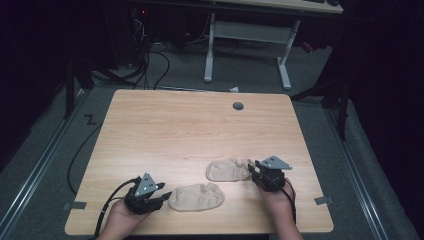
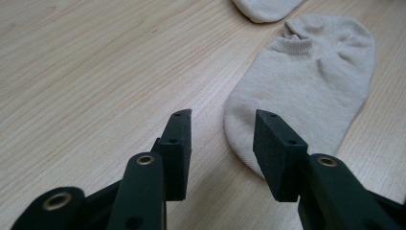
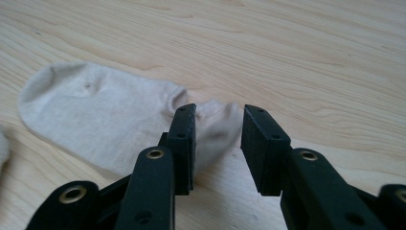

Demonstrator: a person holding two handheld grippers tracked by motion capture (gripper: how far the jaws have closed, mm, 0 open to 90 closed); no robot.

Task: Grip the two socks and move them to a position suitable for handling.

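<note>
Light wooden table (image 1: 165,125): far half bare. Two beige fabric ankle socks near front edge; nearer sock (image 1: 196,197) just beside left gripper (image 1: 164,192), jaws wide, empty; farther sock (image 1: 228,169), cuff between right gripper (image 1: 253,170) jaws, parted, unpressed.

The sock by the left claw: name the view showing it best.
The left gripper view: the sock lies close up, ribbed cuff and toe end clear, flat on the table. The high view shows it whole but small. The right gripper view catches a pale sliver at its left edge.
</note>
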